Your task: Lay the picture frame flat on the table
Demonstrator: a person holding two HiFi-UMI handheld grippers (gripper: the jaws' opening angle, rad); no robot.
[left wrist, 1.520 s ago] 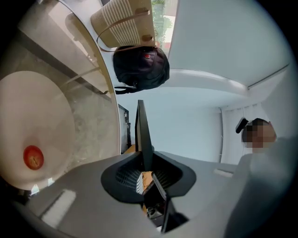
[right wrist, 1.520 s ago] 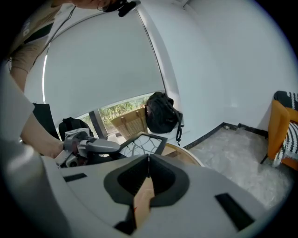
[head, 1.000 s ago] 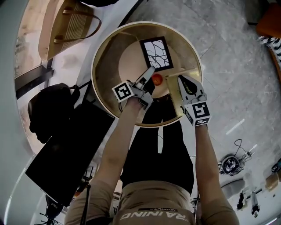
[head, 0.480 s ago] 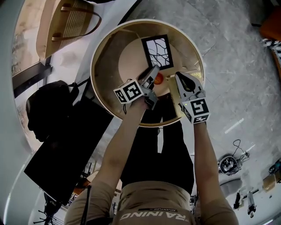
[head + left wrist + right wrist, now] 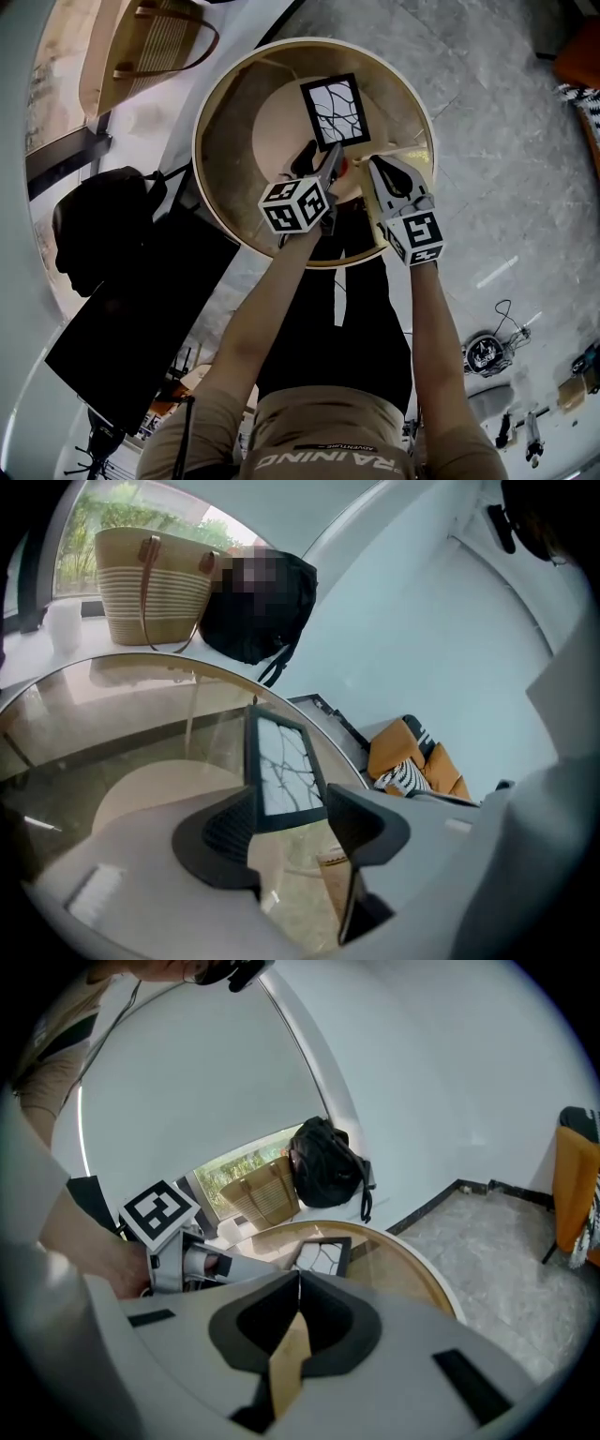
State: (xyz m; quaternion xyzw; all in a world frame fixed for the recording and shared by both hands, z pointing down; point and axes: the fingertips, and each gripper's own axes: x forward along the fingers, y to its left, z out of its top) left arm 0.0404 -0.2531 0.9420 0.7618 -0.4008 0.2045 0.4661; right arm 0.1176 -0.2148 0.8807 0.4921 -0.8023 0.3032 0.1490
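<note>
Picture frame (image 5: 335, 112) just beyond left fingers (image 5: 220, 832), freshly parted wide; right fingers (image 5: 253, 1321) tight together.

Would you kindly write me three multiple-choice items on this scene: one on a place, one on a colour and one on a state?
1. Where is the picture frame?
A) flat on the round table
B) inside the straw bag
C) on the floor

2. What colour is the frame's border?
A) gold
B) black
C) white

3. How do the fingers of the left gripper stand?
A) shut on the frame
B) shut with nothing between them
C) apart

Answers:
1 A: the frame lies flat on the glass top.
2 B: a black border rings the white picture.
3 C: the fingers have just been opening and press on nothing.
</note>
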